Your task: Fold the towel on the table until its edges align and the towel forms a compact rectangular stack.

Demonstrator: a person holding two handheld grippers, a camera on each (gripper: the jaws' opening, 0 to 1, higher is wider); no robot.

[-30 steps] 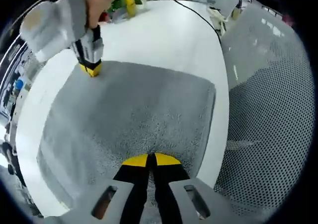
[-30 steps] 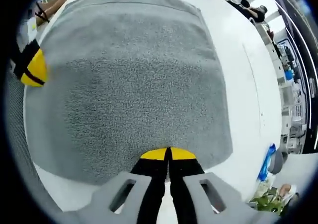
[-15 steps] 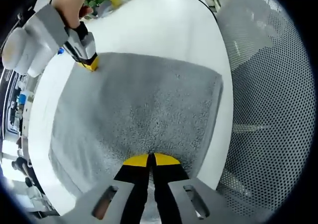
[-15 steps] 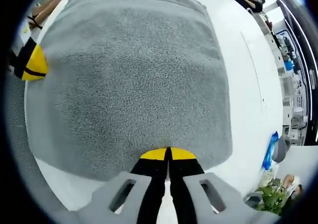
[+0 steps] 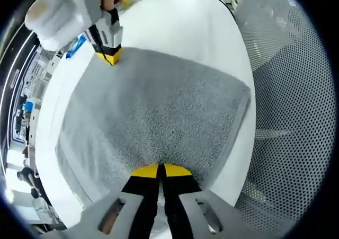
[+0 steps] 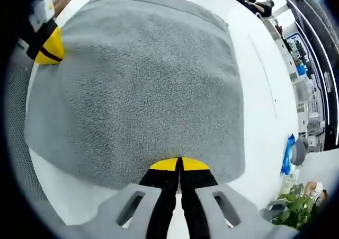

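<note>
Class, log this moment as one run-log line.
left gripper: shut on grey terry towel | right gripper: shut on towel edge | white table: towel mid-fold

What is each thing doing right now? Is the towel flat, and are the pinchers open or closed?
Towel: spread on the table, held at two corners of one edge.
Left gripper: shut on the towel.
Right gripper: shut on the towel.
Table: white, under the towel.

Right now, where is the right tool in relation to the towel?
In the left gripper view, the right tool sits at the upper left, shut on the far corner of the grey towel, which lies spread on the white table.
</note>
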